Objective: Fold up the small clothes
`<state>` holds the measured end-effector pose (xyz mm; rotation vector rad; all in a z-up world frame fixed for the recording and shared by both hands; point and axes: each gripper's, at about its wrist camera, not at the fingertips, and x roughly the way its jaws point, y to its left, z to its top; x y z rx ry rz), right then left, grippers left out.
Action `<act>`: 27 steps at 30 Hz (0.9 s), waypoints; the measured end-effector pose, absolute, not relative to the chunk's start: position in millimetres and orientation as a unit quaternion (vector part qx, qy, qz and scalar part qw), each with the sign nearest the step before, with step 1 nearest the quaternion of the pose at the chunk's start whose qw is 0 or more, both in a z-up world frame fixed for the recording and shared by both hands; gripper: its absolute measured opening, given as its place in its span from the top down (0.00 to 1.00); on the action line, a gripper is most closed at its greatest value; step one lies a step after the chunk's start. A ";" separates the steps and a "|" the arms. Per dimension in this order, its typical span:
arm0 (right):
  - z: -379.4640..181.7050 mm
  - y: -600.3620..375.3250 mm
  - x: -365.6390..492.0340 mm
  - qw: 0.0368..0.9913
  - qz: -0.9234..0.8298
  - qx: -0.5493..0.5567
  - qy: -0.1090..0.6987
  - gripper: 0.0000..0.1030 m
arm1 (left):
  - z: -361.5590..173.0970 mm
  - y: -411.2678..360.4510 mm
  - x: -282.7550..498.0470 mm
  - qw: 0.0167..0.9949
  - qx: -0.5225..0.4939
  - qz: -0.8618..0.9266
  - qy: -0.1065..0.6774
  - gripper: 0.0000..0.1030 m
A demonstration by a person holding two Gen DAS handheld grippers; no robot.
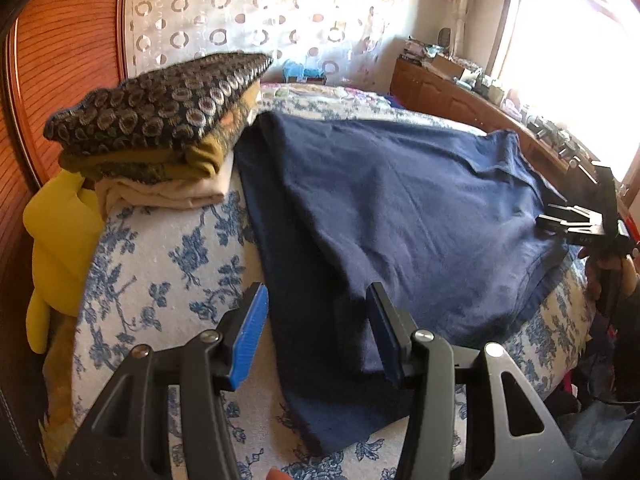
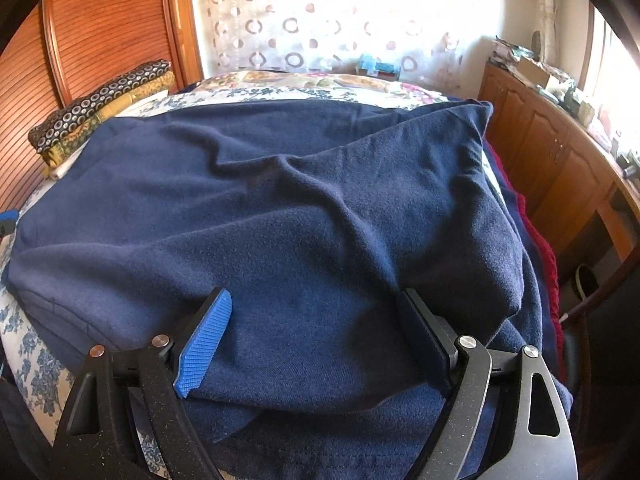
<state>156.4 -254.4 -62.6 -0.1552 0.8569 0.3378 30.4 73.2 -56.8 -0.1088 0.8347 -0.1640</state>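
A navy blue garment (image 1: 400, 216) lies spread on the floral bedspread (image 1: 160, 264), partly folded, with a darker layer along its left side. My left gripper (image 1: 316, 304) is open just above the garment's near left edge, holding nothing. My right gripper (image 2: 316, 308) is open low over the garment (image 2: 280, 208), with rumpled cloth lying between its jaws; they do not pinch it. The right gripper also shows at the garment's right edge in the left wrist view (image 1: 560, 220).
A stack of folded clothes (image 1: 160, 132), patterned dark on top, mustard and cream below, sits at the bed's far left. A yellow pillow (image 1: 60, 236) hangs at the left edge. A wooden cabinet (image 2: 552, 152) with clutter runs along the right. A red cloth (image 2: 548, 264) lies at the bed's right edge.
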 end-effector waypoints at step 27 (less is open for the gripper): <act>-60.3 -256.8 156.3 0.894 0.168 -0.061 0.411 0.16 | -36.6 50.9 39.5 0.922 -0.064 -0.141 0.356 0.96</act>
